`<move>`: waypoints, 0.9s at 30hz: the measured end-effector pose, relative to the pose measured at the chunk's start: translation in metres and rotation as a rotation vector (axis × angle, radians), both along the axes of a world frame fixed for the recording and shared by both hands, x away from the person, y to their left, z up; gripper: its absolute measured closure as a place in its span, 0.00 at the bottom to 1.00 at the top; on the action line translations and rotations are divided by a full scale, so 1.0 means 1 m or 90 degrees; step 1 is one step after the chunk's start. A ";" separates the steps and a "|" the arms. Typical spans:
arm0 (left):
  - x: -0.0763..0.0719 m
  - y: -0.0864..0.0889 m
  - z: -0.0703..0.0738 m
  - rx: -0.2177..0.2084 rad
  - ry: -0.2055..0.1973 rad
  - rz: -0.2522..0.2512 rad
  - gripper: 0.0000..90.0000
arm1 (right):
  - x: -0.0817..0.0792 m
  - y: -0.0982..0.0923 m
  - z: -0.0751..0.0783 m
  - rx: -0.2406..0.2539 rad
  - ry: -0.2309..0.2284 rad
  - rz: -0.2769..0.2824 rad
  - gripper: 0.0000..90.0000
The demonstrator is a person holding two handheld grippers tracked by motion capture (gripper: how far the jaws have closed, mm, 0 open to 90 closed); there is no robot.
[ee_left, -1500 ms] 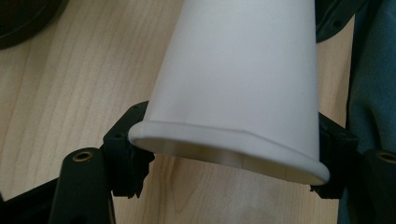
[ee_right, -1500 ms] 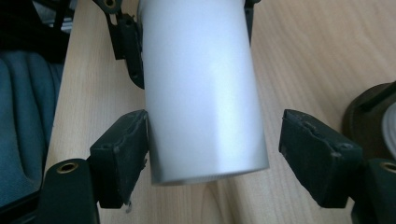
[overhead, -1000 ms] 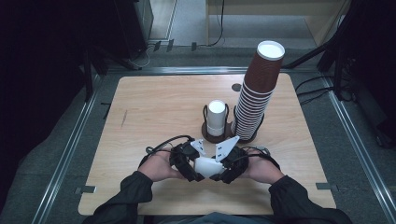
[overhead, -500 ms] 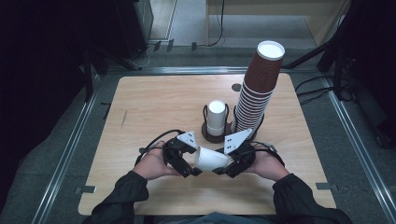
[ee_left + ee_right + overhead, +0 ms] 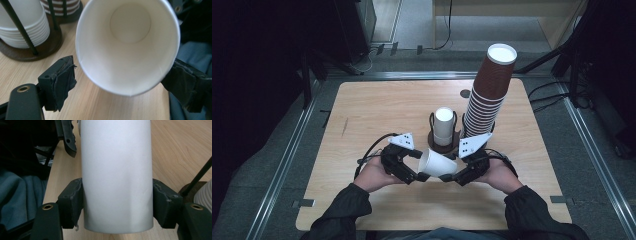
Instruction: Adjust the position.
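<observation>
Near the six o'clock edge of the wooden table (image 5: 377,115), the two hands have drawn apart since a second ago, when both grippers were huddled around the white paper cup (image 5: 437,162). Now the cup lies on its side in the air between them, mouth toward nine o'clock. The left gripper (image 5: 412,167) has just been opening its jaws; in its own view the cup's rim sits between the pads, clear of the nearer pad (image 5: 62,80), so it stands open. The right gripper (image 5: 117,202) clamps the cup's base end, both pads pressed against the smooth matte wall.

Behind them, at twelve o'clock, a dark wire holder (image 5: 443,145) keeps a short stack of white cups (image 5: 443,122); just beside it, at two o'clock, a tall leaning stack of brown cups (image 5: 489,90) shows ribbed, rolled rims.
</observation>
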State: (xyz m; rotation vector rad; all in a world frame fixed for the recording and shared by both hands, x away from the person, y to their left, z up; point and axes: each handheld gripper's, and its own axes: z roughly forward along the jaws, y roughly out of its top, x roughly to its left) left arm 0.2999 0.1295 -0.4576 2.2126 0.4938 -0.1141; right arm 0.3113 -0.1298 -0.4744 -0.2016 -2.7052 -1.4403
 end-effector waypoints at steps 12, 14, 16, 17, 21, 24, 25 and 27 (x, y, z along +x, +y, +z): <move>-0.001 0.005 0.009 -0.104 0.001 0.000 0.31 | -0.001 0.003 0.002 0.053 0.029 0.009 0.38; -0.001 0.005 0.010 -0.105 0.007 -0.007 0.34 | -0.001 0.003 0.002 0.050 0.029 0.012 0.38; 0.000 0.006 0.010 -0.103 0.018 -0.011 0.36 | -0.002 0.003 0.002 0.043 0.031 0.014 0.38; 0.000 0.006 0.009 -0.102 0.022 -0.015 0.37 | -0.002 0.004 0.002 0.040 0.035 0.014 0.38; -0.001 0.008 0.012 -0.086 0.009 -0.016 0.38 | -0.001 0.005 0.004 0.031 0.059 0.005 0.27; 0.000 0.011 0.012 -0.068 0.005 -0.008 0.38 | -0.001 0.004 0.004 0.021 0.047 -0.009 0.24; -0.001 0.011 0.013 -0.055 -0.005 -0.003 0.38 | 0.000 0.003 0.004 0.014 0.043 -0.014 0.24; -0.001 0.012 0.015 -0.024 -0.029 0.000 0.38 | 0.000 0.002 0.003 -0.004 0.031 -0.027 0.24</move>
